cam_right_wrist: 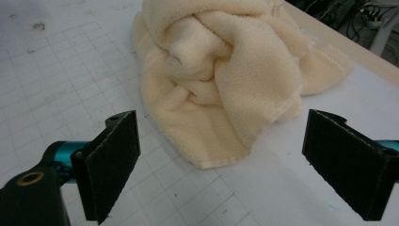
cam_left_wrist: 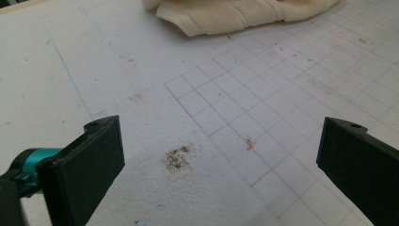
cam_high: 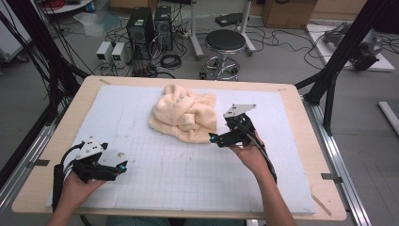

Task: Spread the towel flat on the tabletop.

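Cream towel (cam_high: 184,114) lies crumpled toward the far middle of the white mat (cam_high: 179,174) on the bench (cam_high: 301,141). Right gripper (cam_right_wrist: 221,165) hovers just before its near hem, fingers spread and empty; best to pinch that loose corner low. Left gripper (cam_left_wrist: 219,165), also spread, waits well apart over bare mat, with plenty of room.
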A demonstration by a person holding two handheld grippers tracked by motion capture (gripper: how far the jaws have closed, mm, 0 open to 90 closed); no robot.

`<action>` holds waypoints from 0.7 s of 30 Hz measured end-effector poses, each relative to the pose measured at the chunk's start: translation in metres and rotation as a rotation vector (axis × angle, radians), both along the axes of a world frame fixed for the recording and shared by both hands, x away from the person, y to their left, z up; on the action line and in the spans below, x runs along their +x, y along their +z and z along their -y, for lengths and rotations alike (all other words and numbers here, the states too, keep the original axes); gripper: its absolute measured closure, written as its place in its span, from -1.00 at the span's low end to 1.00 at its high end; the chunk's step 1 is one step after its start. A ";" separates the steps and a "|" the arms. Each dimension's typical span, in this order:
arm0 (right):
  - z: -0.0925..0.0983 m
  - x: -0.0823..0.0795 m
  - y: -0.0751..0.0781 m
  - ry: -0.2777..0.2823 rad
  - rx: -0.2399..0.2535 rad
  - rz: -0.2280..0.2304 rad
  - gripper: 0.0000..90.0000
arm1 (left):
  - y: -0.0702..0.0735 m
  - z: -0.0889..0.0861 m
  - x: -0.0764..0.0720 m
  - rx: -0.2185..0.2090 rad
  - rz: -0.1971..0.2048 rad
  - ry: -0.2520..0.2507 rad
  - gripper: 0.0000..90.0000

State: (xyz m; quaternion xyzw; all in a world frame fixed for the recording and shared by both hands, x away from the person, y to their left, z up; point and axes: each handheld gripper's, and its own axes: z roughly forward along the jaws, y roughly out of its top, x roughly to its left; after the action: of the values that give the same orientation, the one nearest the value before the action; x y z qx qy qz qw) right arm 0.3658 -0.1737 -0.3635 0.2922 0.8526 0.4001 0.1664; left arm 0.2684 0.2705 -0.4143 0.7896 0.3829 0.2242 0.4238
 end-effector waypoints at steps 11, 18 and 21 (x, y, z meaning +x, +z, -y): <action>-0.022 0.008 -0.021 0.069 -0.040 -0.055 -0.30 | 0.000 0.000 0.000 0.000 0.001 -0.003 -0.96; -0.037 0.015 -0.039 0.094 -0.079 -0.087 0.03 | 0.000 0.000 -0.001 -0.003 0.006 -0.005 -0.96; -0.040 0.018 -0.048 0.099 -0.087 -0.101 0.14 | 0.000 0.000 -0.001 -0.002 0.006 -0.005 -0.96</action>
State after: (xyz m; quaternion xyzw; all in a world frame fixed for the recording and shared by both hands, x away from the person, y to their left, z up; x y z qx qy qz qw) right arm 0.3841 -0.1334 -0.4110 0.2617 0.8899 0.3552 0.1159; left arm 0.2676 0.2708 -0.4139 0.7893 0.3799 0.2253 0.4265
